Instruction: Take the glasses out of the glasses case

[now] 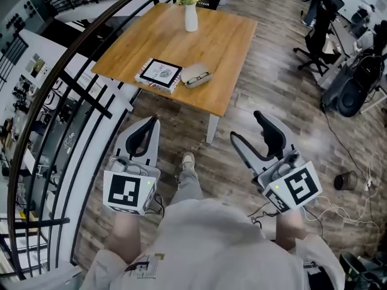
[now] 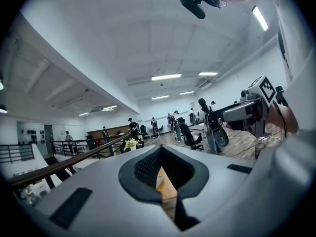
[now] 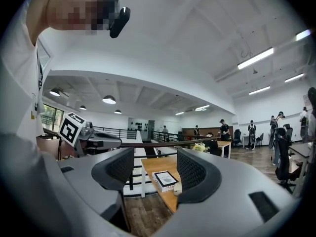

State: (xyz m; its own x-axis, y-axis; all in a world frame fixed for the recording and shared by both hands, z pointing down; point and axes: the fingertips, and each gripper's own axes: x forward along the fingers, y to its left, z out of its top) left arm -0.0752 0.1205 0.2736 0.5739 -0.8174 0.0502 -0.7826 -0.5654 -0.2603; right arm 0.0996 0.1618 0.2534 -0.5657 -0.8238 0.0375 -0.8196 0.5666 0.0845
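over on the left, the black railing (image 1: 66, 95) curves past, and the person stands just beside it, well back from the wooden table (image 1: 233, 53). the left gripper (image 1: 148, 135) is held low in front of the body, jaws drawn together at the tips, only a slit between the pads, and nothing caught in them. moving across, on the near part of the table lies a book (image 1: 158, 74), and touching or just beside its right edge, the pale grey glasses case (image 1: 196, 75). there's a dark outline on top of it that could be the glasses, but from here it's too small to call, and i can't tell if the lid is up. a white vase (image 1: 191, 17) with flowers stands well behind it. on the right, the right gripper (image 1: 247, 127) has its jaws spread wide, empty, aimed towards the table.

nothing started yet, i'd say: both grippers are well apart from the case. the case looks smooth, rounded and light, likely to skid, so one gripper should pin its long sides. the glasses will be fragile and springy: best taken gently by the bridge or frame, not the lenses.
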